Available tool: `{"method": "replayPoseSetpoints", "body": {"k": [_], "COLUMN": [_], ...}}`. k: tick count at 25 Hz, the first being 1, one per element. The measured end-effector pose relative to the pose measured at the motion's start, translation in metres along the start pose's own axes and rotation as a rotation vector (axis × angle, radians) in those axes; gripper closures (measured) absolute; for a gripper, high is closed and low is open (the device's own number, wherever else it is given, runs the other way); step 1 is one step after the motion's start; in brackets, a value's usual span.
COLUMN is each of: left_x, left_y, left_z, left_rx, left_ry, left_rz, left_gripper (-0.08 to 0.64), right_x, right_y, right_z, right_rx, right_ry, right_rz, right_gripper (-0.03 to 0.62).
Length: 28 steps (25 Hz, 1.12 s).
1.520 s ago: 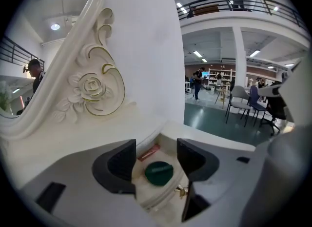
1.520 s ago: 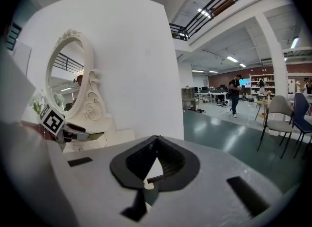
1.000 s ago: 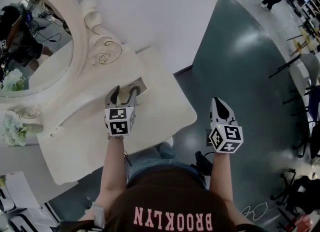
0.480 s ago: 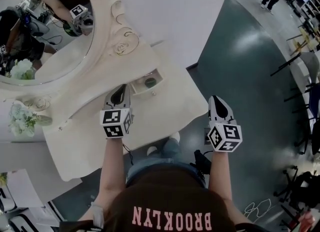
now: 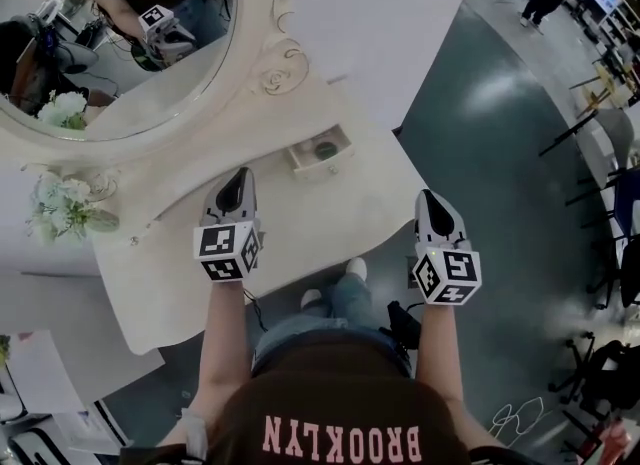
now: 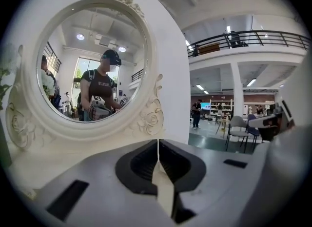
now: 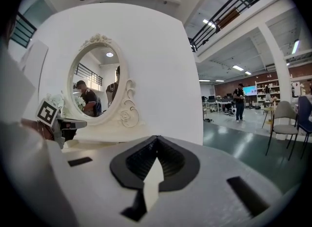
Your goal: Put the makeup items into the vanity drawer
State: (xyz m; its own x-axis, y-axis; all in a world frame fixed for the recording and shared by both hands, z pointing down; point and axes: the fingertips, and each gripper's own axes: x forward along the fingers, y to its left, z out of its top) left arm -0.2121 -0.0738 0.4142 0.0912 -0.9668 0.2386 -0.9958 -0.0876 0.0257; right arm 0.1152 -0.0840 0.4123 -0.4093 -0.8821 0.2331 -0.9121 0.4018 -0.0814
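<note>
Hovering near the small open cream drawer [image 5: 305,162], the left gripper [image 5: 238,181] and right gripper [image 5: 433,203] were pinched shut, empty; a dark round makeup compact [image 5: 326,150] lay inside it, so only closing seemingly remained.

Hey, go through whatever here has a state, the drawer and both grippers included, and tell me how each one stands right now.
Vanity drawer: pulled open.
Dark round item: lying inside the drawer.
Left gripper: jaws together, nothing between them, over the tabletop.
Right gripper: jaws together, empty, off the table's right edge, over the floor.
</note>
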Motion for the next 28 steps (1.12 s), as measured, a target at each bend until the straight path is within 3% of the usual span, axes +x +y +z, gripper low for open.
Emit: {"method": "replayPoseSetpoints", "body": {"k": [3, 7, 17, 21, 28], "left_x": [-0.014, -0.029, -0.057, -0.059, -0.059], "left_y": [0.01, 0.017, 0.017, 0.007, -0.006], "left_z": [0.004, 0.008, 0.029, 0.036, 0.047], "left_rx": [-0.032, -0.006, -0.028, -0.015, 0.003], "left_ry": [-0.036, -0.07, -0.158, -0.166, -0.186], "left_rz": [0.011, 0.043, 0.148, 0.154, 0.142], "left_gripper": [0.549, 0.549, 0.549, 0.549, 0.549], "right_x": [-0.008, -0.01, 0.003, -0.001, -0.002], "right_y": [0.016, 0.029, 0.037, 0.032, 0.027], "right_z": [0.001, 0.004, 0.037, 0.046, 0.045], "right_rx": [-0.045, -0.089, -0.196, -0.169, -0.195], "right_ry": [-0.005, -0.006, -0.06, -0.12, -0.11], "right_rz": [0.006, 0.033, 0.159, 0.183, 0.166], "right_gripper": [0.595, 0.595, 0.595, 0.595, 0.595]}}
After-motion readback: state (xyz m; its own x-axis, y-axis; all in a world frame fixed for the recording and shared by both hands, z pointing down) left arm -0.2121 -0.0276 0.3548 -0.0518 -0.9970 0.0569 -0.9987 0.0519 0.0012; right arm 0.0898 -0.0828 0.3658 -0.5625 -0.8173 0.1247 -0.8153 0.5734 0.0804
